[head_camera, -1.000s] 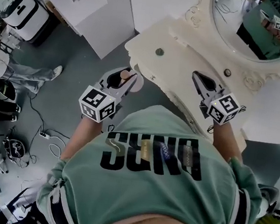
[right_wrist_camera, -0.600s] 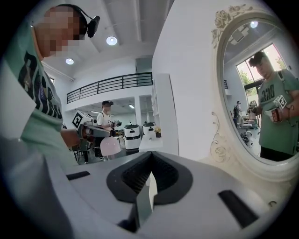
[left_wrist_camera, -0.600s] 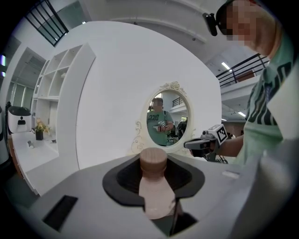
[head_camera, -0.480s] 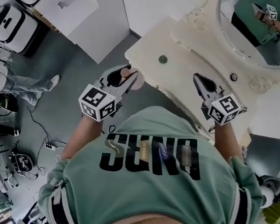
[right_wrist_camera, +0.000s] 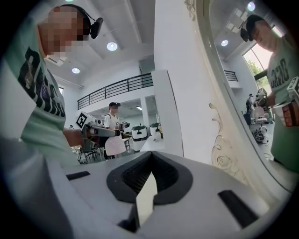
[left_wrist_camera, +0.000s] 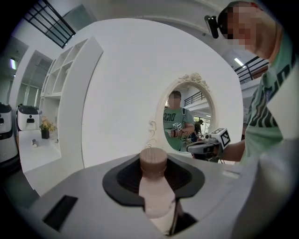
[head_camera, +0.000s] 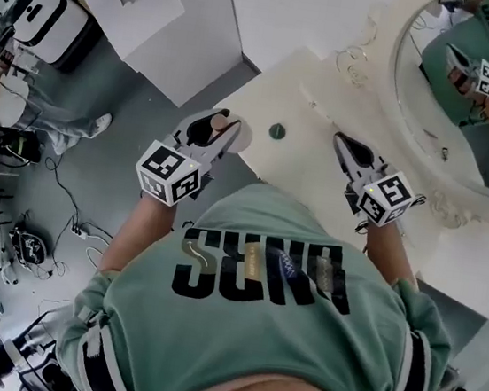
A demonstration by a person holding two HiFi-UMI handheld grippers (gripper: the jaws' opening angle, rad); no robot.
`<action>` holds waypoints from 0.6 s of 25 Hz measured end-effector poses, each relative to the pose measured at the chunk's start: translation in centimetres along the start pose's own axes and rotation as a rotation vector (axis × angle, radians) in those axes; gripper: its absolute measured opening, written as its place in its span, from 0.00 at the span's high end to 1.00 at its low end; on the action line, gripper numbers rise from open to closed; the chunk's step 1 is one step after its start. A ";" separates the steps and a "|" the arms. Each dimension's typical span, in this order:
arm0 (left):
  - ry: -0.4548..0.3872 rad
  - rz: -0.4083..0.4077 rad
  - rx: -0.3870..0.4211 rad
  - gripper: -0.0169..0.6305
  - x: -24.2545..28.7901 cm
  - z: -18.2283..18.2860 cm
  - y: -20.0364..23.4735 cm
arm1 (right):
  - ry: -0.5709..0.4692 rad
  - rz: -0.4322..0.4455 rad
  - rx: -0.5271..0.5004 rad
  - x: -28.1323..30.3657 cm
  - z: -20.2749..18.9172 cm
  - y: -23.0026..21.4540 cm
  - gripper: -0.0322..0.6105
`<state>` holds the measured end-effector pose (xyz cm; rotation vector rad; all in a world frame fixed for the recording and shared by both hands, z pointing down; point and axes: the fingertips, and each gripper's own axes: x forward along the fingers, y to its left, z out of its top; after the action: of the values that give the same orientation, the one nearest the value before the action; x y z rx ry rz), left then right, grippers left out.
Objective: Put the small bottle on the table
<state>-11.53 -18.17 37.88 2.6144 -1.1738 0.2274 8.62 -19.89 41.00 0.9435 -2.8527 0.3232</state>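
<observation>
My left gripper (head_camera: pixel 222 129) is shut on the small bottle (head_camera: pixel 237 137), which has a pale pink body and a brown cap. In the left gripper view the bottle (left_wrist_camera: pixel 154 196) stands upright between the jaws, cap up. It hangs at the left edge of the cream dressing table (head_camera: pixel 317 88), over the floor and the table's rim. My right gripper (head_camera: pixel 341 143) hovers over the table's middle with its jaws together and nothing in them. From the right gripper view the left gripper (right_wrist_camera: pixel 100 132) and the bottle (right_wrist_camera: pixel 114 145) show at the left.
A small dark green round thing (head_camera: pixel 277 132) sits on the table between the two grippers. An oval mirror (head_camera: pixel 472 95) in an ornate frame backs the table. A white cabinet (head_camera: pixel 187 22) stands to the left; cables (head_camera: pixel 74 230) and white machines (head_camera: pixel 49 17) are on the grey floor.
The dressing table has slid left and down in the head view, so the green round thing now lies between the grippers. Both grippers keep their pose, the bottle still held.
</observation>
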 end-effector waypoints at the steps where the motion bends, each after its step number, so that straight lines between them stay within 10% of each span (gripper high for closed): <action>1: 0.003 0.010 -0.015 0.77 0.8 0.3 0.6 | 0.005 0.018 0.002 0.9 0.1 -1.0 0.96; 15: 0.039 -0.023 -0.021 0.77 5.5 -1.9 6.3 | -0.005 -0.098 0.096 6.8 -1.3 -5.9 0.96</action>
<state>-12.73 -25.51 42.14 2.5917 -1.1269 0.2584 6.80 -28.04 44.45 1.0983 -2.8051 0.4516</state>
